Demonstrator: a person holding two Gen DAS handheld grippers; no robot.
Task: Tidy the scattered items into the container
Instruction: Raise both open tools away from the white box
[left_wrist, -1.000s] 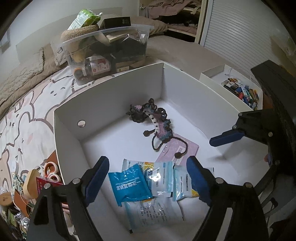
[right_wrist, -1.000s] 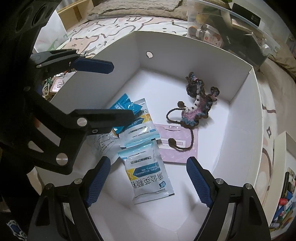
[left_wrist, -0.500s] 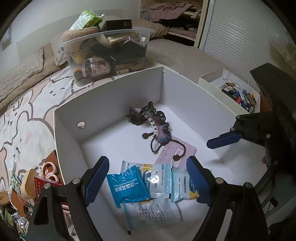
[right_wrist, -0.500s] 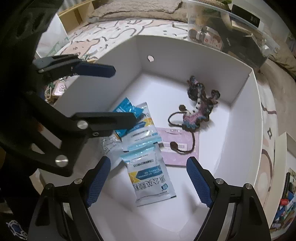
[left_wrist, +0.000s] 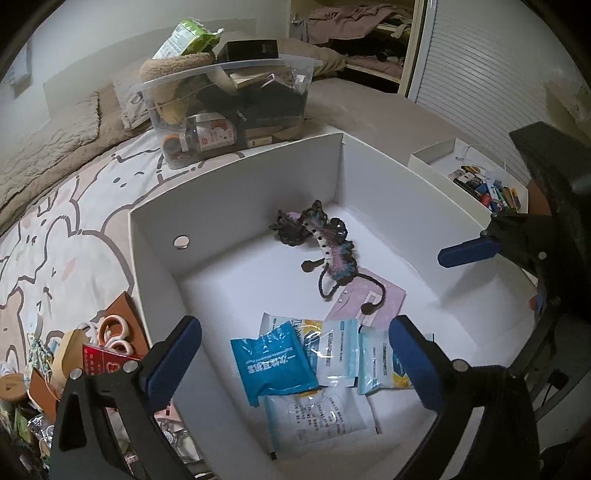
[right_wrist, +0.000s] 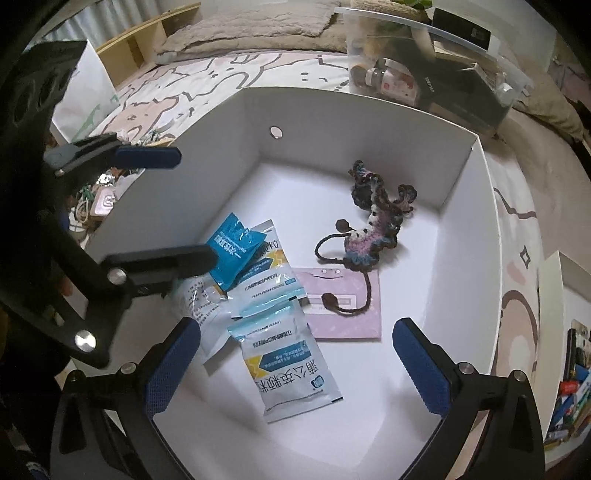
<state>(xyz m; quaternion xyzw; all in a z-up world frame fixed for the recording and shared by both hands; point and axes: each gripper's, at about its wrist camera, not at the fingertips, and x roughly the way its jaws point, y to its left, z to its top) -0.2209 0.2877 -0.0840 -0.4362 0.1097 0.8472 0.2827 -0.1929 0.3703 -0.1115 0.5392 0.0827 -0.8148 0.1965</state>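
A white box (left_wrist: 236, 192) (right_wrist: 369, 122) sits on the bed. Inside lie a crocheted toy (left_wrist: 325, 243) (right_wrist: 376, 221), a pink card (left_wrist: 373, 302) (right_wrist: 343, 310), a blue packet (left_wrist: 271, 362) (right_wrist: 234, 247) and several pale sachets (left_wrist: 336, 350) (right_wrist: 291, 362). My left gripper (left_wrist: 295, 354) is open and empty above the box's near left wall. My right gripper (right_wrist: 295, 358) is open and empty above the box's near side. Each gripper shows in the other's view, the right one (left_wrist: 469, 253) and the left one (right_wrist: 147, 206).
A clear bin (left_wrist: 229, 110) (right_wrist: 436, 66) full of things stands behind the box. Loose items, with scissors (left_wrist: 110, 332) and a red packet (left_wrist: 103, 360), lie left of the box. A small white tray of little items (left_wrist: 480, 181) sits at the right.
Both grippers have drawn back and up a little from the box, so its contents look smaller and farther. Nothing in the box has moved.
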